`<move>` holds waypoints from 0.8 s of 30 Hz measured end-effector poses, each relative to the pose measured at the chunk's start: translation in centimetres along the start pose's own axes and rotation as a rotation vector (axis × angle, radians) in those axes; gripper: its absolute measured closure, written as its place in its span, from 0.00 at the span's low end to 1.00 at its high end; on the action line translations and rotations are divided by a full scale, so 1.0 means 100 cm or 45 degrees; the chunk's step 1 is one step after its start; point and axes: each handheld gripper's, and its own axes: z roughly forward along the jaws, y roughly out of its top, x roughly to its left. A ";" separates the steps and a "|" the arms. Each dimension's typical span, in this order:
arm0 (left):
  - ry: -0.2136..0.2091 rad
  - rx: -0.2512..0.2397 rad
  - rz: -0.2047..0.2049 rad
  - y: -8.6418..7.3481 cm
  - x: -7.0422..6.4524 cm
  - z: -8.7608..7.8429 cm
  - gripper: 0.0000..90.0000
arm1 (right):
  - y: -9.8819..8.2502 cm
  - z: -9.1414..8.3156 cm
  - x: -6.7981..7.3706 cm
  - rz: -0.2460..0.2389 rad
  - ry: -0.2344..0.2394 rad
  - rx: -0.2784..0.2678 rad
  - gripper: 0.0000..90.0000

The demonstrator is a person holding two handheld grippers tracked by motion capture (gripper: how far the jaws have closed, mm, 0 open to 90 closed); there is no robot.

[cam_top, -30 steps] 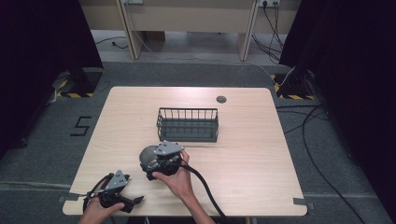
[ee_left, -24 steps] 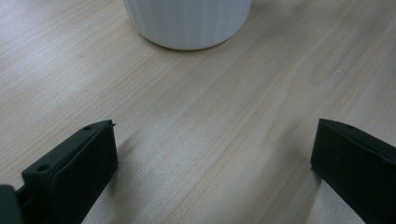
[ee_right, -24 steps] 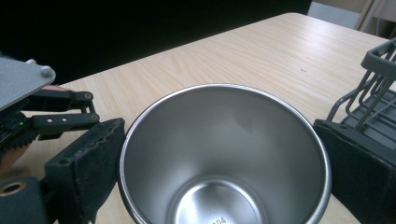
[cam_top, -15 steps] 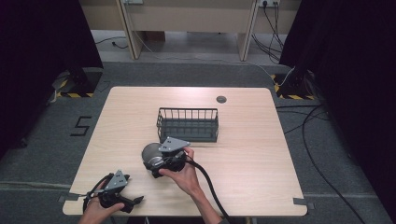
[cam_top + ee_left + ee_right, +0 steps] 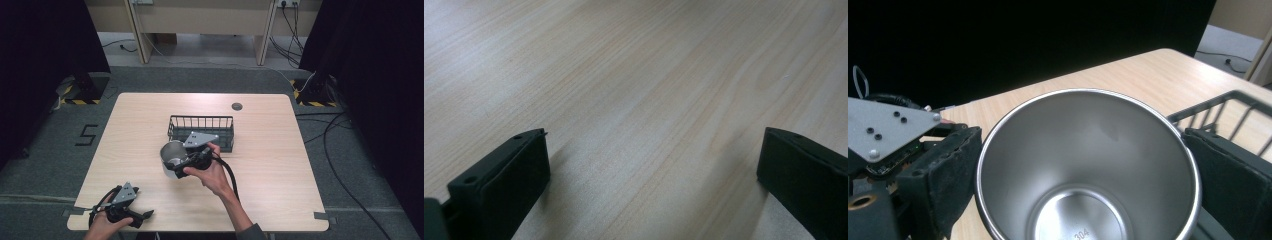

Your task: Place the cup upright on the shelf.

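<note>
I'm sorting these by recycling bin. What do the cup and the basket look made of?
The cup looks like stainless steel with a brushed, softly mirrored inside; "304" is stamped at its bottom. It sits between the right gripper pads. The basket looks like dark coated metal wire, going by its thin bars, though plastic can't be ruled out.

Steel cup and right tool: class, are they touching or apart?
Touching. In the right gripper view, the right tool has both black jaws pressed against the outer wall of the steel cup, one on each side.
</note>
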 end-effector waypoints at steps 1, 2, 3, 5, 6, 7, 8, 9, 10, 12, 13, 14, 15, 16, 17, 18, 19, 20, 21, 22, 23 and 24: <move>0.000 0.000 0.000 0.000 0.000 0.000 0.00 | 0.002 -0.002 -0.002 0.002 0.001 -0.002 0.07; -0.001 0.000 0.000 0.000 0.000 0.000 0.00 | 0.004 -0.006 -0.005 0.006 0.004 -0.002 0.07; -0.001 0.000 0.000 0.000 0.000 0.000 0.00 | 0.006 -0.007 -0.007 0.010 0.005 -0.006 0.07; -0.001 0.000 0.000 0.000 0.000 0.000 0.00 | 0.009 -0.012 -0.013 0.015 0.016 -0.005 0.07; 0.000 0.000 -0.001 0.000 0.000 0.000 0.00 | 0.011 -0.014 -0.017 0.021 0.022 0.000 0.07; 0.000 0.001 0.000 0.000 0.000 0.000 0.00 | 0.013 -0.016 -0.020 0.021 0.025 0.002 0.07; -0.001 0.001 -0.001 0.000 0.000 0.000 0.00 | 0.015 -0.019 -0.023 0.021 0.024 0.002 0.07; -0.001 0.000 -0.001 0.000 0.000 0.000 0.00 | 0.018 -0.021 -0.026 0.024 0.020 0.006 0.07; -0.001 0.002 0.000 0.000 0.000 0.000 0.00 | 0.020 -0.024 -0.028 0.025 0.018 0.004 0.07; -0.001 0.001 0.000 0.000 0.000 0.000 0.00 | 0.025 -0.028 -0.033 0.019 0.011 0.007 0.07; -0.001 0.001 0.000 0.000 0.000 0.000 0.00 | 0.028 -0.030 -0.035 0.019 0.009 0.007 0.07; -0.001 0.002 0.000 0.000 0.000 0.000 0.00 | 0.031 -0.033 -0.037 0.013 0.003 0.005 0.07; 0.000 0.002 0.000 0.000 0.000 0.000 0.00 | 0.033 -0.035 -0.038 0.014 -0.001 0.003 0.07; 0.000 0.002 0.000 0.000 0.000 0.000 0.00 | 0.033 -0.035 -0.038 0.014 -0.001 0.003 0.07; 0.000 0.002 0.000 0.000 0.000 0.000 0.00 | 0.037 -0.038 -0.040 0.015 -0.010 0.003 0.07; -0.001 0.002 0.000 0.000 0.000 0.000 0.00 | 0.041 -0.041 -0.043 0.012 -0.023 0.005 0.07; -0.001 0.003 0.000 0.000 0.000 0.000 0.00 | 0.041 -0.041 -0.043 0.012 -0.023 0.005 0.07; -0.001 0.003 0.000 0.000 0.000 0.000 0.00 | 0.042 -0.042 -0.045 0.016 -0.024 0.007 0.07; -0.001 0.003 0.000 0.000 0.000 0.000 0.00 | 0.045 -0.044 -0.048 0.022 -0.030 0.003 0.07; -0.001 0.003 -0.001 0.000 0.000 0.000 0.00 | 0.046 -0.046 -0.050 0.029 -0.035 -0.002 0.07; -0.001 0.003 -0.002 0.000 0.000 0.000 0.00 | 0.048 -0.048 -0.052 0.031 -0.042 -0.005 0.07; -0.001 0.003 -0.001 0.000 0.000 0.000 0.00 | 0.050 -0.049 -0.054 0.037 -0.044 -0.016 0.07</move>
